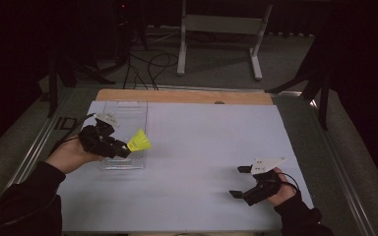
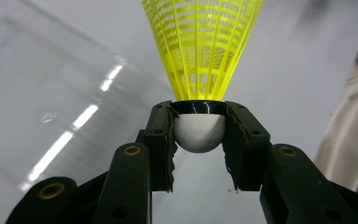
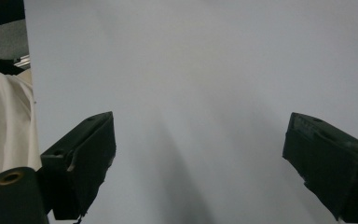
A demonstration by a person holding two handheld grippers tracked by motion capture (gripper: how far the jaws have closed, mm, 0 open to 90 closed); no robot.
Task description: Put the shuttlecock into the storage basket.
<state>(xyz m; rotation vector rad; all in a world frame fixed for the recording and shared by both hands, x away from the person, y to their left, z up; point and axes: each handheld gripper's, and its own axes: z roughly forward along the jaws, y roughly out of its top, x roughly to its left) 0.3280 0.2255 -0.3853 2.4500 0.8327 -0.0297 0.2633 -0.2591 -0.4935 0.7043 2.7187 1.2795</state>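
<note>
A yellow shuttlecock (image 1: 139, 141) with a white cork base (image 2: 198, 131) is clamped in my left gripper (image 1: 122, 152), which is shut on the base with the skirt (image 2: 203, 44) pointing away from the jaws. In the high view it hovers over the near end of a clear plastic box (image 1: 124, 114) at the table's left. My right gripper (image 1: 237, 181) rests low near the front right of the white table sheet (image 1: 202, 147); its jaws stand wide apart, with nothing between them in the right gripper view (image 3: 200, 163).
A wooden strip (image 1: 182, 96) runs along the table's far edge. Beyond it stands a grey frame on legs (image 1: 219, 29) with cables on the floor. A pale cloth (image 3: 4, 121) shows at the left of the right gripper view.
</note>
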